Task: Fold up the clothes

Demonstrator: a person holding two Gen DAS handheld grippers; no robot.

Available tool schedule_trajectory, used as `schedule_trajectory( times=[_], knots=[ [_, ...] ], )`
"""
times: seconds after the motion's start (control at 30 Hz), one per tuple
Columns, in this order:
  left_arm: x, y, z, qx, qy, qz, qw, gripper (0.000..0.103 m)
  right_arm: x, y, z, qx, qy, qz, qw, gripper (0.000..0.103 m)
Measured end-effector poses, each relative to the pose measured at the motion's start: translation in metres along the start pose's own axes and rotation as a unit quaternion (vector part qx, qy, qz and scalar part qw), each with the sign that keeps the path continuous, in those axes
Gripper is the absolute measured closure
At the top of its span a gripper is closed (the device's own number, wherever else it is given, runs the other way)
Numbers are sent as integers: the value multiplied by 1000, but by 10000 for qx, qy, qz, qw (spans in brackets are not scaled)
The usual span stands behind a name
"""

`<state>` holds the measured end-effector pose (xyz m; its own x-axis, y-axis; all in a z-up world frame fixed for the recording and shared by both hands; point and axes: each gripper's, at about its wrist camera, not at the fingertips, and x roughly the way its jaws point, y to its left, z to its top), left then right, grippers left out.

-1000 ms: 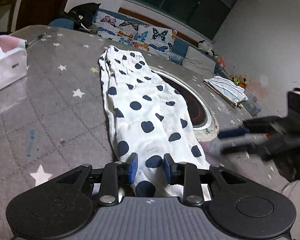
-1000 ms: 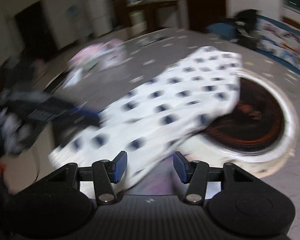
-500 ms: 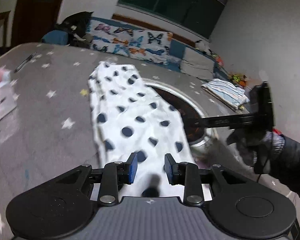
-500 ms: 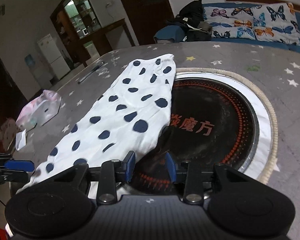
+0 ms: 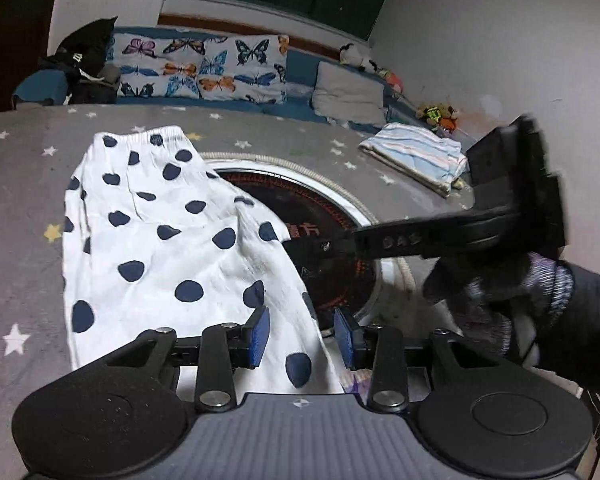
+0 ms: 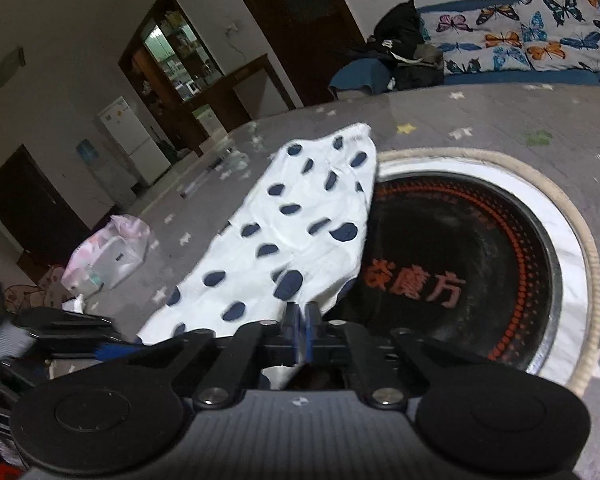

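Spotted garment (image 5: 168, 248), white with dark blue dots, lay lengthwise on the grey star-printed surface (image 5: 20, 208), its elastic waistband at the far end and its right edge draped over the rim of the round black cooktop (image 6: 480, 248) set into that surface. Orange characters were printed on the cooktop glass; the last two read "魔方", the first being partly hidden by cloth. The right claw (image 6: 300, 330) was pressed together on the near right edge of the garment, a fold of white cloth pinched between its blue pads and hanging below them. In the left wrist view this claw reached in from the right, held by a gloved hand (image 5: 496, 284); embossed letters on its arm were too blurred to read. The left claw (image 5: 302, 338) stood apart, its blue pads (image 5: 259, 336) either side of the garment's near end without gripping it. A folded striped cloth (image 5: 416, 154) lay near the far right edge of the surface, well apart from the garment. A plastic-wrapped packet (image 6: 108, 254) sat near the left edge. Bare grey surface lay open left of the garment and beyond the cooktop. A butterfly-print cushion (image 5: 200, 68) lined the sofa behind.
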<state>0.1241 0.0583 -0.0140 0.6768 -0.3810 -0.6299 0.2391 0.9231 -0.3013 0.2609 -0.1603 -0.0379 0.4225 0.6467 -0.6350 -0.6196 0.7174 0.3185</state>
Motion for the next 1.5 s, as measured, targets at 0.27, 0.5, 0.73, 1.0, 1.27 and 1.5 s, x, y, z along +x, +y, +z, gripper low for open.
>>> schedule_trajectory(
  times=[0.27,0.5,0.73,1.0,1.27,1.5],
  knots=[
    [28,8,4,-131,211,-3,9997,64,-9,6,11,-170,-155,-244,9994,102],
    [24,9,-1,-159,190,-44,9997,64,-14,5,9,-109,-163,-128,9997,100],
    [12,24,4,-321,0,111,9994,64,-1,-5,-12,211,38,486,9986,78],
    [13,32,4,-386,9,271,9989,65,16,-9,-23,359,111,707,9968,90],
    [10,44,0,-339,14,507,9981,69,1,7,-17,-117,25,331,9994,100],
    [0,44,8,-317,-128,618,9975,69,-5,21,-9,-411,-72,190,9989,96]
  ],
)
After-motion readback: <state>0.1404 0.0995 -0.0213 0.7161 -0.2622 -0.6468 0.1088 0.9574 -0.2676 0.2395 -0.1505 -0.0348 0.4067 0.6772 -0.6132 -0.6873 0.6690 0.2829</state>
